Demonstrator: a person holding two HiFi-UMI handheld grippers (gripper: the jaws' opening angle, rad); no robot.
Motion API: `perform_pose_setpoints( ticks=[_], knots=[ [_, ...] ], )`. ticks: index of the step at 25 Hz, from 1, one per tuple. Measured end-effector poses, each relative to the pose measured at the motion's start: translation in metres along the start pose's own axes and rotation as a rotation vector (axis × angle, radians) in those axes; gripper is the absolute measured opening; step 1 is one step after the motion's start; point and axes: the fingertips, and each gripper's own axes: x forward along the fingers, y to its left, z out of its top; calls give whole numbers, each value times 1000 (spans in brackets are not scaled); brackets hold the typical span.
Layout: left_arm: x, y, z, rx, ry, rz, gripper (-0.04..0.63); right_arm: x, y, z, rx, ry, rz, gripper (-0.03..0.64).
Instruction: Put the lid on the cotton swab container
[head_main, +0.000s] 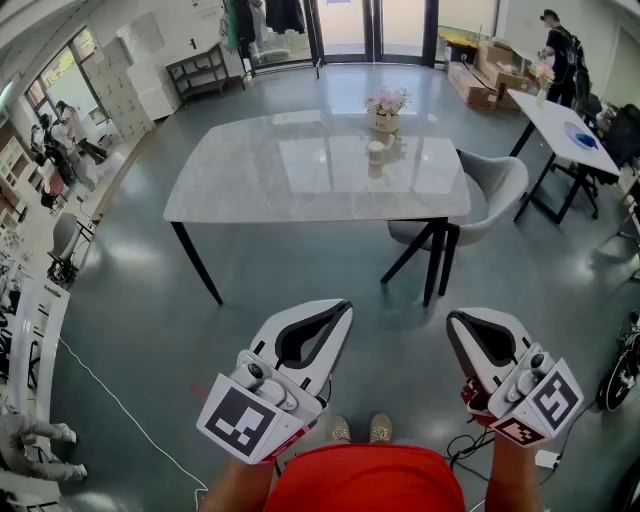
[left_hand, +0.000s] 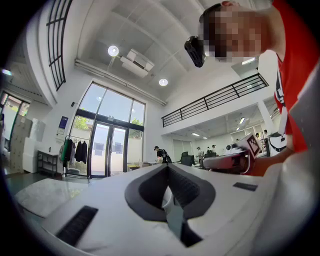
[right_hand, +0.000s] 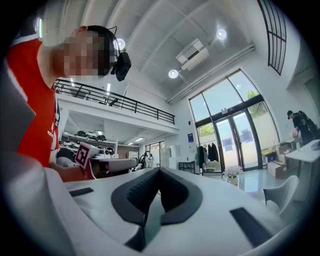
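In the head view a small pale container (head_main: 376, 152) stands on the far side of the grey marble table (head_main: 250, 190), next to a pot of flowers (head_main: 385, 110). It is too small to tell whether a lid is on it or beside it. Both grippers are held low, well short of the table and over the floor. My left gripper (head_main: 345, 306) (left_hand: 167, 167) has its jaws together with nothing between them. My right gripper (head_main: 452, 318) (right_hand: 159, 170) is shut and empty too. Both point level toward the table.
A grey chair (head_main: 492, 188) is tucked in at the table's right end. A white folding table (head_main: 562, 125) with a person (head_main: 560, 50) beside it stands at the back right, near cardboard boxes (head_main: 490, 65). A white cable (head_main: 110, 395) runs across the floor at the left.
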Motion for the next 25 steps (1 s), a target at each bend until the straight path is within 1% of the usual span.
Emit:
perform_pose_setpoints(
  ticks=[2,3,4,7,8,16,18,20,23,25],
  knots=[
    [5,1,13,28,-96,6,14,-2,-2,-1,1,-2,1,-5],
    [7,1,15,34,-116,6,14,-2,-3,-1,1,-2,1,-5],
    [8,0,14,33,-110,5,14,-3,-4,-2,1,-2,2,-5],
    [9,-4,-2,3,4,-6,14,-4,-7,0,2,-4,4,-5],
    [9,-5,-3,0,19,-7,14,-4,-7,1,2,-4,4,-5],
    [25,-5,-2,2,18,10,14,-7,-23,2,29,-20,33,2],
    [31,-4,-1,9,6,25,14,-9,-31,2,30,-22,38,9],
    [39,-2,4,25,-23,43,12,-11,-39,2,29,-24,49,9],
    [50,2,1,34,2,68,12,-11,-51,4,28,-30,70,9],
    [57,5,1,54,-10,87,14,-11,-58,5,25,-33,85,9]
  ],
)
